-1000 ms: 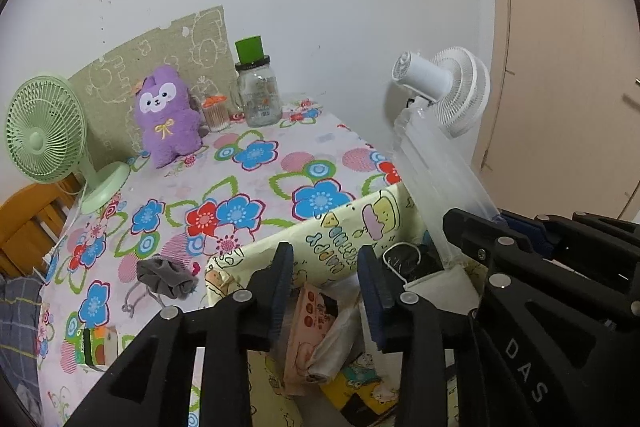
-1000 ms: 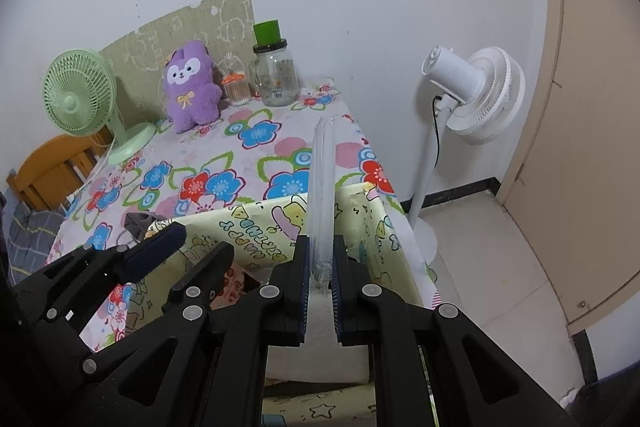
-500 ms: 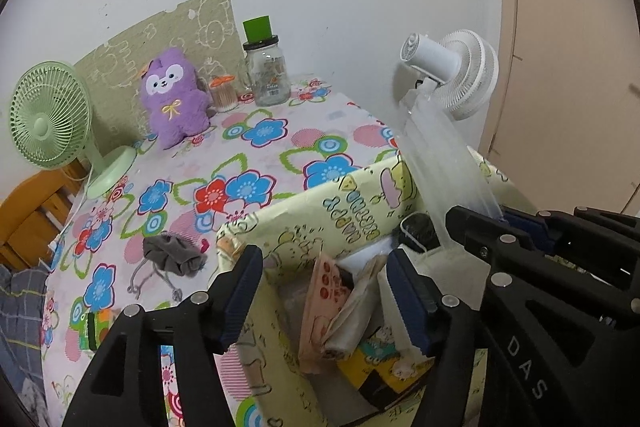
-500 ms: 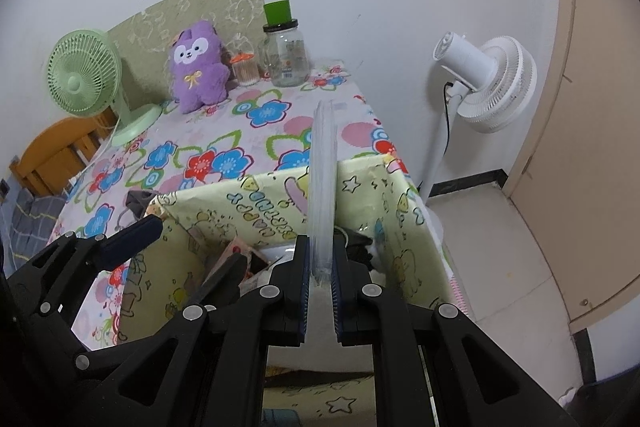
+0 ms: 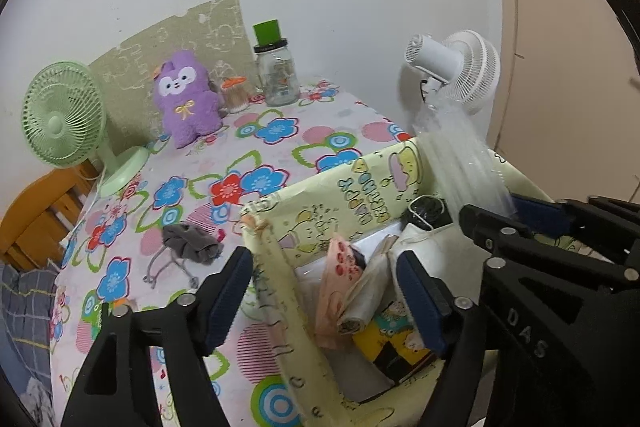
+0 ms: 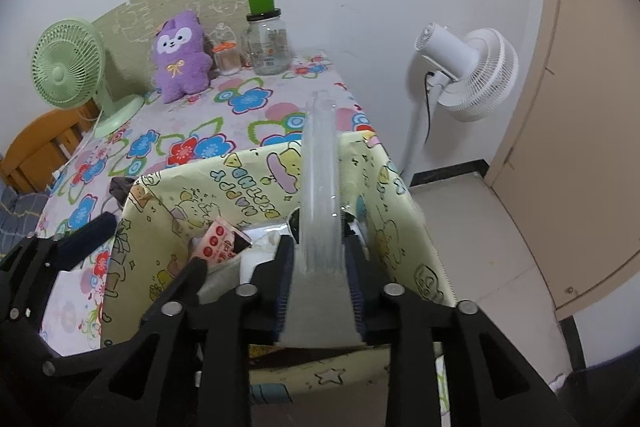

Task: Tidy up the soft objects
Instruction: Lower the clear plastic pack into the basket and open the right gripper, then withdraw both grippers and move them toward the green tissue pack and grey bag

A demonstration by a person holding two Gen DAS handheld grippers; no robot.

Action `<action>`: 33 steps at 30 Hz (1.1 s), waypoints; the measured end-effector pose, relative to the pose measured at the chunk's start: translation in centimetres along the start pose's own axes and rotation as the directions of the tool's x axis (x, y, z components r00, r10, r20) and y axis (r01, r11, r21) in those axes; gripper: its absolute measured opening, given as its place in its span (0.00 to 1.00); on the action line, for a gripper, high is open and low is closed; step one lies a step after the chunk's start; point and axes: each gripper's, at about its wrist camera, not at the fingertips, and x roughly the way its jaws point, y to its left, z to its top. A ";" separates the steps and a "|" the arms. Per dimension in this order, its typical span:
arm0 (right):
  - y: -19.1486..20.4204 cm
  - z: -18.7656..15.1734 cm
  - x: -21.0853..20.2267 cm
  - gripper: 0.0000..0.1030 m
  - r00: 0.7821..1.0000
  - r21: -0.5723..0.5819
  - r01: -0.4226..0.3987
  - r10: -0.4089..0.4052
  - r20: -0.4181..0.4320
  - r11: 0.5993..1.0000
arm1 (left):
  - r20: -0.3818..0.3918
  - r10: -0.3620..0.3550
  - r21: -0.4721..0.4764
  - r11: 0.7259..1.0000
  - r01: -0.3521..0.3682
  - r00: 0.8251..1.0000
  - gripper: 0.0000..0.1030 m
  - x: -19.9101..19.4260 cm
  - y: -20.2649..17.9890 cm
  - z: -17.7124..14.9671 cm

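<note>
The right tool [image 6: 320, 267] is opening at the bottom centre of its frame; a clear plastic bag [image 6: 320, 187] is standing between its jaws, no longer pinched, above the yellow cartoon-print bag [image 6: 248, 183]. The left tool [image 5: 324, 295] is also opening, straddling that bag's near edge without gripping it. A grey soft item [image 5: 190, 245] is lying on the floral worktop [image 5: 280, 131], left of centre.

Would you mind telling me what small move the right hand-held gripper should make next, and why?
Probably finish opening and draw back. The right hand-held gripper has its jaws opening around the clear plastic bag, which stands over the yellow box, so the bag should drop in; the left hand-held gripper is already empty.
</note>
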 end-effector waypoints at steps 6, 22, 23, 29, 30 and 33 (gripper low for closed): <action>-0.3 -0.6 -0.8 0.58 0.999 0.019 0.027 -0.027 0.019 0.999 | 0.010 0.011 -0.027 1.000 -0.011 1.000 0.82 -0.6 1.0 -0.5; 1.9 -1.7 -2.6 0.74 0.997 -0.012 0.045 -0.044 0.060 0.999 | 0.044 0.034 -0.066 0.997 -0.031 0.998 0.87 -3.0 3.4 -2.6; 2.1 -1.8 -2.6 0.74 0.997 -0.014 0.043 -0.042 0.062 0.999 | 0.046 0.035 -0.067 0.997 -0.032 0.998 0.88 -3.2 3.6 -2.7; 3.5 -1.8 -3.1 0.77 0.997 -0.029 0.038 -0.035 0.071 0.999 | 0.060 0.041 -0.083 0.996 -0.036 0.997 0.92 -4.0 4.9 -3.3; 3.7 -1.9 -3.2 0.78 0.997 -0.032 0.039 -0.037 0.073 0.999 | 0.063 0.044 -0.088 0.995 -0.038 0.997 0.93 -4.1 5.2 -3.4; 4.3 -1.9 -3.5 0.80 0.996 -0.035 0.038 -0.035 0.077 0.999 | 0.067 0.050 -0.099 0.994 -0.043 0.997 0.94 -4.5 6.0 -3.7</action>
